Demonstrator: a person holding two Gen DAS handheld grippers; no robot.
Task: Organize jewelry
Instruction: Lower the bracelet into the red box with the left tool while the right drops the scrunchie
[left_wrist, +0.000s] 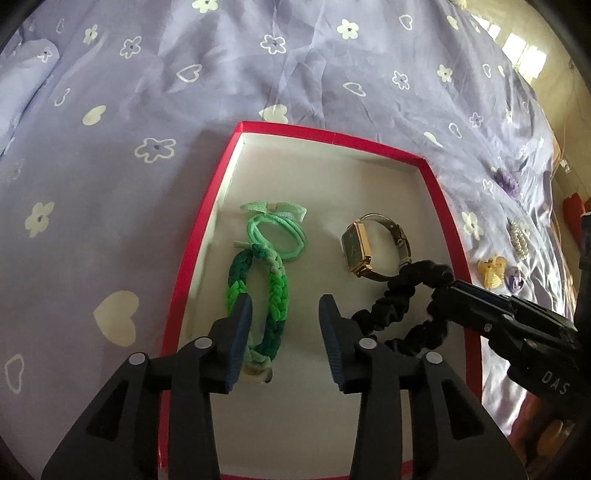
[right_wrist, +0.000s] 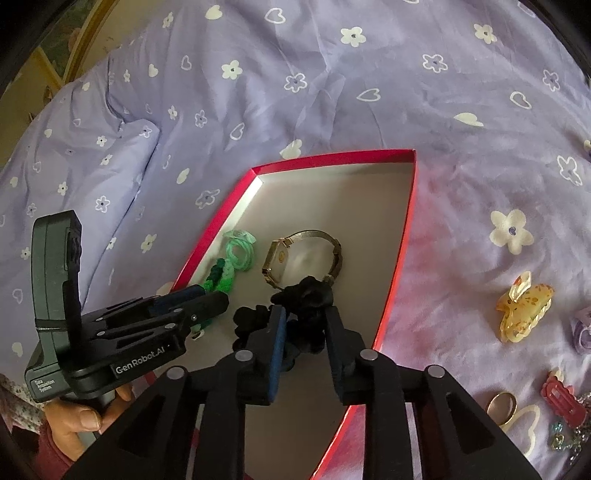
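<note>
A red box (left_wrist: 332, 134) with a white inside lies on the lilac bedspread. In it are a mint hair tie (left_wrist: 280, 229), a green braided bracelet (left_wrist: 277, 291), a gold watch (left_wrist: 356, 245) and a black scrunchie (left_wrist: 391, 310). My left gripper (left_wrist: 285, 306) stands open over the near end of the bracelet, which lies on the box floor between its fingers. In the right wrist view my right gripper (right_wrist: 306, 314) is open, with the black scrunchie (right_wrist: 310, 291) lying between its fingers and resting against the watch (right_wrist: 277, 258). The box's near part is hidden behind both grippers.
Loose pieces lie on the bedspread right of the box (right_wrist: 332, 157): a yellow claw clip (right_wrist: 524, 314), a gold ring (right_wrist: 500, 408), a red clip (right_wrist: 559, 398) and a pearl clip (left_wrist: 519, 238). A person's hand (right_wrist: 77, 417) holds the left gripper's handle.
</note>
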